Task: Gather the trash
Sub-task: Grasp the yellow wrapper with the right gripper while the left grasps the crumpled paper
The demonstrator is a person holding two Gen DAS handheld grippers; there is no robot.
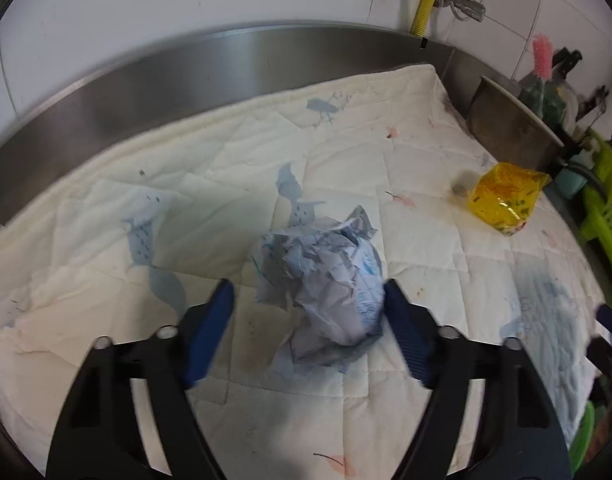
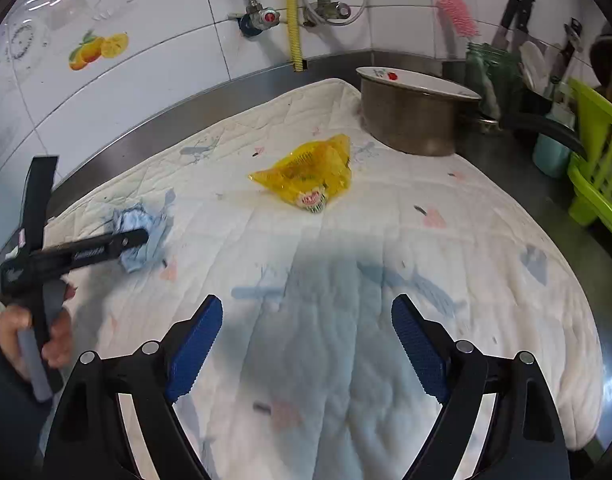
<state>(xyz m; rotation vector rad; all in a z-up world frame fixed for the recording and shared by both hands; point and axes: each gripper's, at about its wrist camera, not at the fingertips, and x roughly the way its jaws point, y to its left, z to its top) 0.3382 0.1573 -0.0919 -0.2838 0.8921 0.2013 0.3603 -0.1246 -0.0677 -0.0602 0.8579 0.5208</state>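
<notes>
A crumpled ball of pale blue paper (image 1: 325,280) lies on the white quilted cloth (image 1: 186,208). My left gripper (image 1: 307,294) is open, its blue pads on either side of the paper's near part; the right pad is at the paper's edge. A yellow plastic wrapper (image 1: 505,196) lies far right on the cloth. In the right wrist view my right gripper (image 2: 306,312) is open and empty above the cloth, with the yellow wrapper (image 2: 309,172) well ahead. The left gripper (image 2: 106,246) and blue paper (image 2: 146,228) show at the left.
A metal pot (image 2: 409,120) with a plate on top stands at the cloth's far right corner. A green plastic basket (image 2: 597,168) and knives stand further right. A steel backsplash (image 1: 226,60) and tiled wall with pipes and valves run behind.
</notes>
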